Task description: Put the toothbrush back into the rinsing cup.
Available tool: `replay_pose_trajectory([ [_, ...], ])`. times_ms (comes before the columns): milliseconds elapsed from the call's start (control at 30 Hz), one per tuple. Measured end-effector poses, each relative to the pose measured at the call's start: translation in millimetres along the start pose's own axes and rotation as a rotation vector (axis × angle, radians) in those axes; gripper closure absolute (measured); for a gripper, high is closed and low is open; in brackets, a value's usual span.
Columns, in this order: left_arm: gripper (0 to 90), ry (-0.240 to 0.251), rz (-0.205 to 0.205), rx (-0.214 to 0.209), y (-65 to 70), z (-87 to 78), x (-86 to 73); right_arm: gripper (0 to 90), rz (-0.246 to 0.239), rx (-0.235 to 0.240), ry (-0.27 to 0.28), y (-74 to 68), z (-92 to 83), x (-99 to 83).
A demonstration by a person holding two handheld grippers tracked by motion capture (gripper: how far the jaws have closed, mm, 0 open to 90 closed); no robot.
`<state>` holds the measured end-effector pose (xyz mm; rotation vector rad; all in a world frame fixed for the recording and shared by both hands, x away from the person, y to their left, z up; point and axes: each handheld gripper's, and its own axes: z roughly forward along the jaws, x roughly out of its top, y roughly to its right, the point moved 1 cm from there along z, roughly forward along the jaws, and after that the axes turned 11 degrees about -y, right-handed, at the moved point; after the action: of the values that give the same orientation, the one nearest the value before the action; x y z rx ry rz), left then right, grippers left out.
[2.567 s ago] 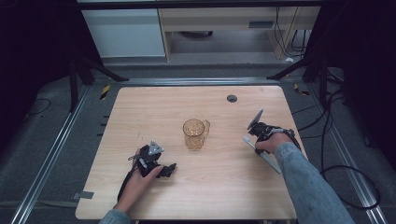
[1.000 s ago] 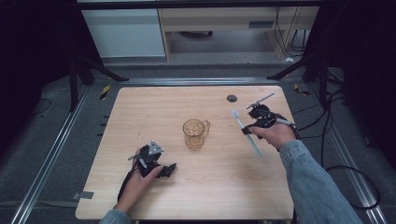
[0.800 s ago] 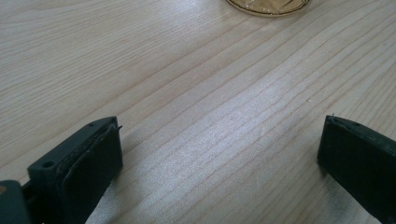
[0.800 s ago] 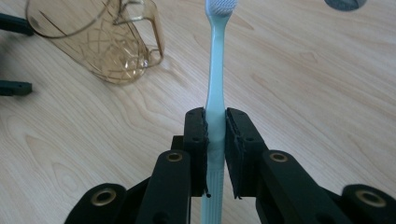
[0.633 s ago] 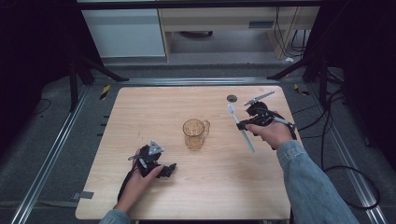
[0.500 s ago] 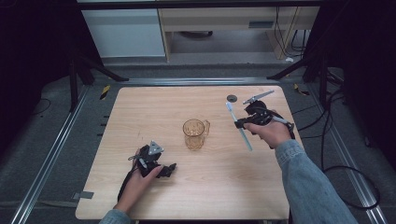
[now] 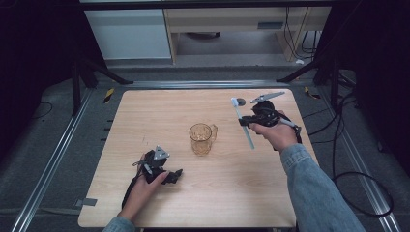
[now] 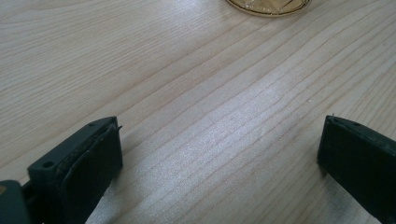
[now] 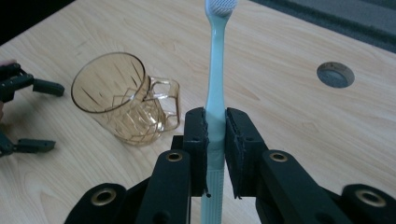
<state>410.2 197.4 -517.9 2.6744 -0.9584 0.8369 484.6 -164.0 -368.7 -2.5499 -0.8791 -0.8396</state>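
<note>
Since a moment earlier, the right gripper [image 7: 247, 121] has carried the clamped toothbrush [image 9: 215, 84] from the bench's [image 7: 145, 111] right edge toward the mug [image 7: 201, 138]; the left gripper [image 7: 170, 177], wide open, rests on bare wood.

Light wood table [image 7: 145, 121]; grey floor [image 7: 43, 159]; white cabinet [image 7: 128, 34] behind; dark surroundings.
</note>
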Motion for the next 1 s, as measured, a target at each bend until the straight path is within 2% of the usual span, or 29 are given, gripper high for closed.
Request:
replay_pose_trajectory([
  [267,0.0,0.000,0.000,0.000,0.0,0.0,0.0,79.2,0.012,0.003,0.089,-8.2,0.1,6.6],
  [433,0.0,0.000,0.000,0.000,0.0,0.0,0.0,79.1,0.011,0.008,0.118,-15.5,3.4,10.9],
  [467,0.0,0.000,0.000,0.000,0.0,0.0,0.0,79.1,0.016,0.010,0.140,-17.5,4.0,13.1],
  [767,0.0,0.000,0.000,0.000,0.0,0.0,0.0,79.1,0.022,0.010,0.164,-21.3,7.7,16.0],
  [1000,0.0,0.000,0.001,0.000,0.0,0.0,0.0,79.1,0.027,0.005,0.206,-24.0,1.1,17.0],
])
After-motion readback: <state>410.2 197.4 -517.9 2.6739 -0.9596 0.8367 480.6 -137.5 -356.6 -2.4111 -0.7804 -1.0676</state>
